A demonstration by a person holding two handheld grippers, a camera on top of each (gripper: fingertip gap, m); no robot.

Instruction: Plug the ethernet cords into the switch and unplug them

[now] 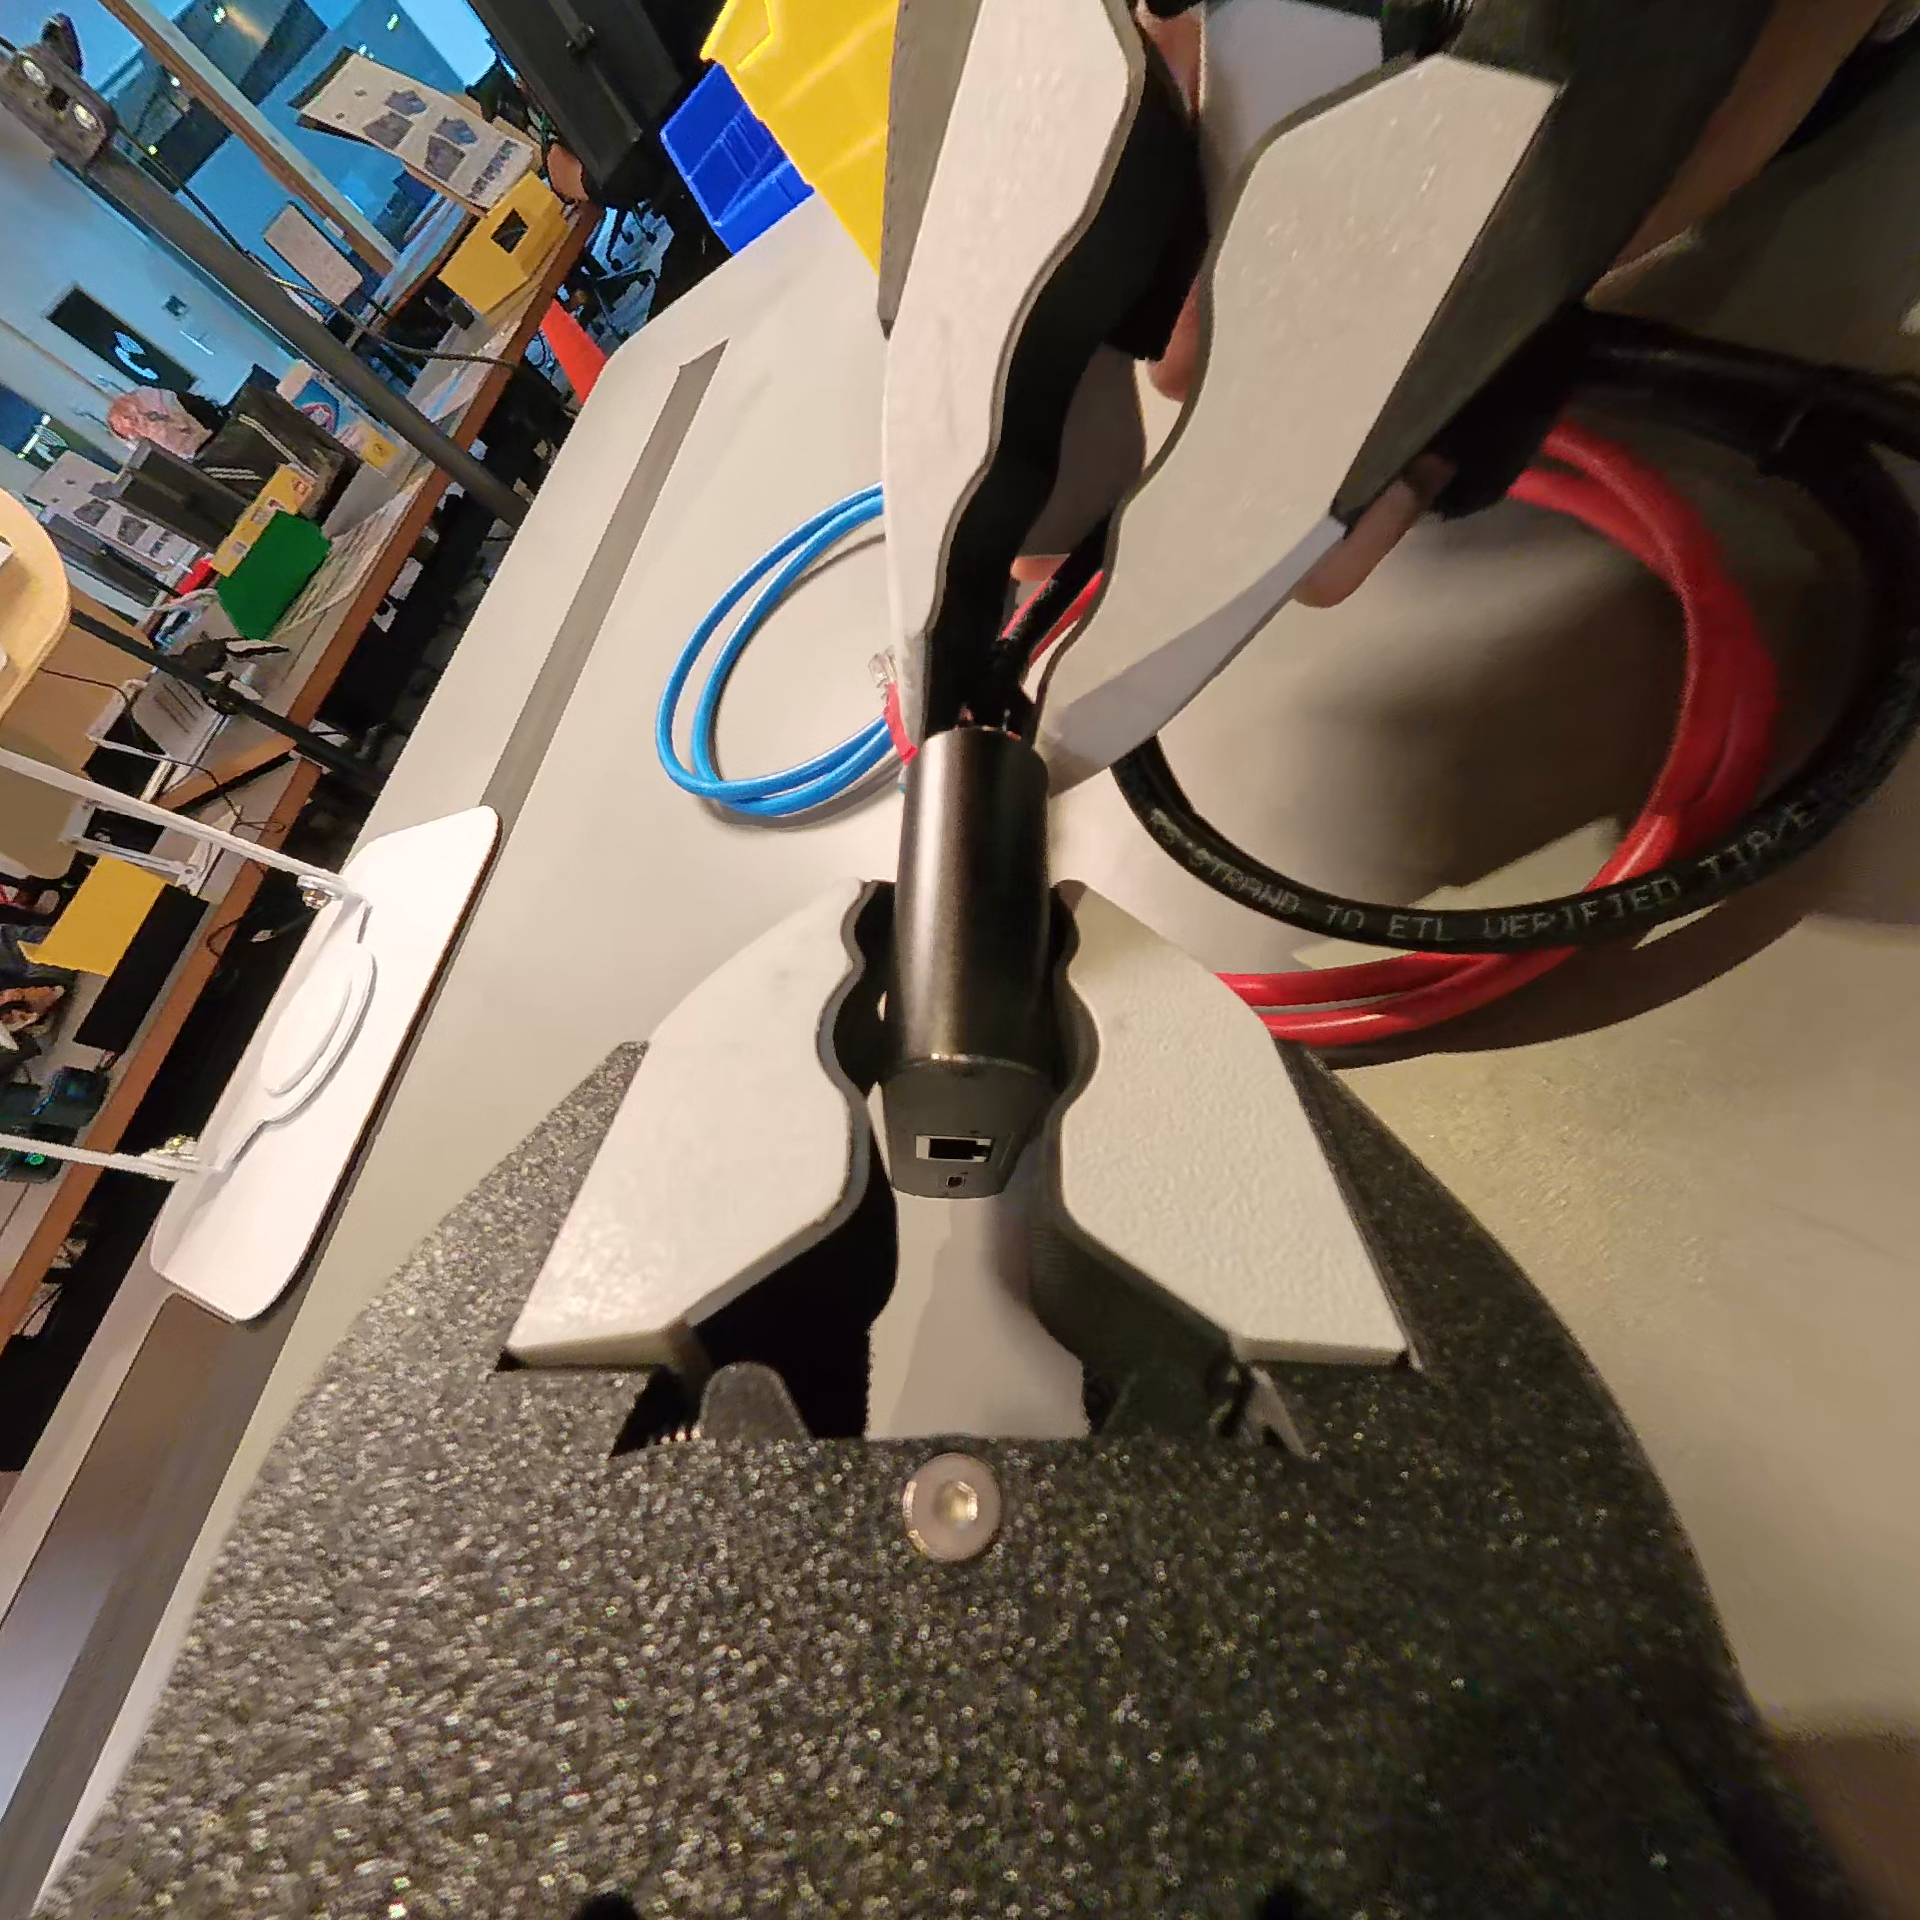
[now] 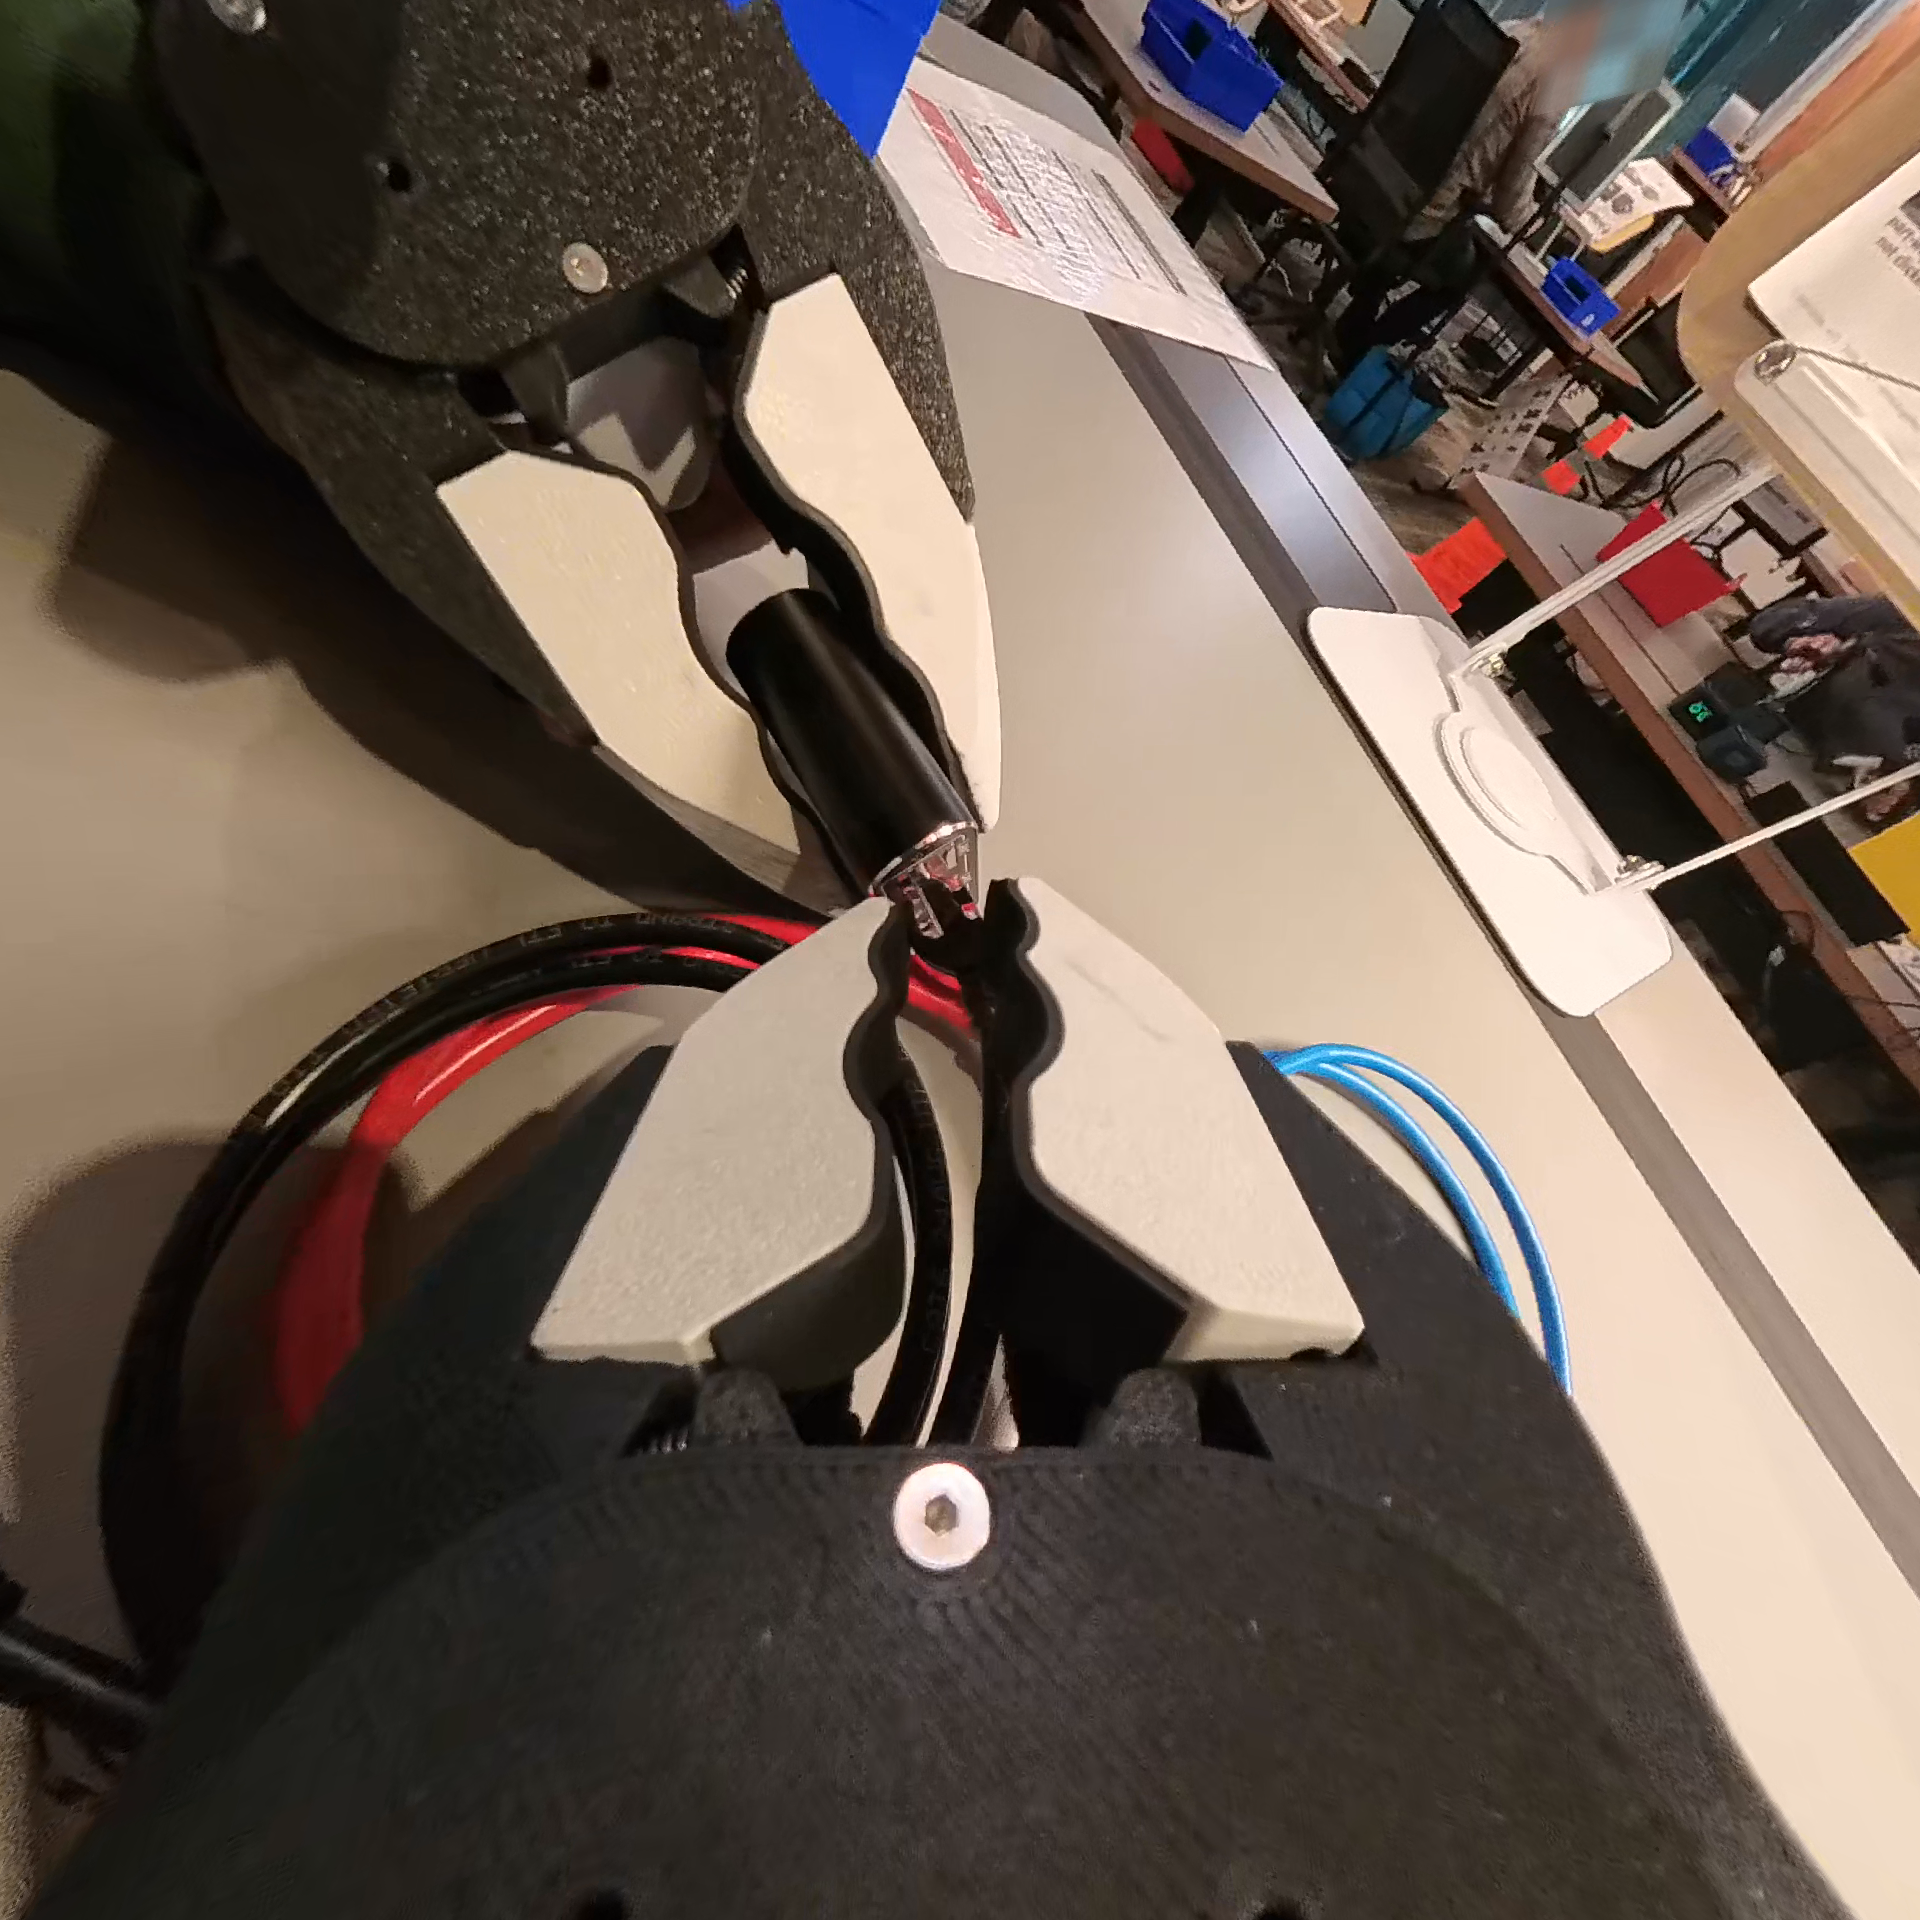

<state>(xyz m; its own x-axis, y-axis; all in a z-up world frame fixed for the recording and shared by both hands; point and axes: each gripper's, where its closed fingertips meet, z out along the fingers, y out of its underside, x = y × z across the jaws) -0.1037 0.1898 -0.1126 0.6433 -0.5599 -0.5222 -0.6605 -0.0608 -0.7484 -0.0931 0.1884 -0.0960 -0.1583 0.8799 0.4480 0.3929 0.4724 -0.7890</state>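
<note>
My left gripper point(image 1: 971, 904) is shut on the switch point(image 1: 966, 987), a small black tube-shaped device with a port in its near end. My right gripper point(image 2: 951, 904) is shut on the black ethernet cord point(image 1: 1455, 914) just behind its clear plug point(image 2: 940, 914). The plug sits at the metal port mouth point(image 2: 925, 862) on the switch's far end; I cannot tell how deep it is. The red cord point(image 1: 1662, 727) lies coiled with the black one on the table point(image 1: 1558, 1195). The blue cord point(image 1: 748, 675) lies coiled apart, its clear plug free.
A white stand base with clear acrylic arms point(image 2: 1507, 810) sits near the table's far edge. A printed sheet point(image 2: 1060, 208) lies farther along. Blue point(image 1: 727, 156) and yellow point(image 1: 821, 104) bins stand at the table's end. Cluttered benches lie beyond. Left and right tips are no more than a few centimetres apart.
</note>
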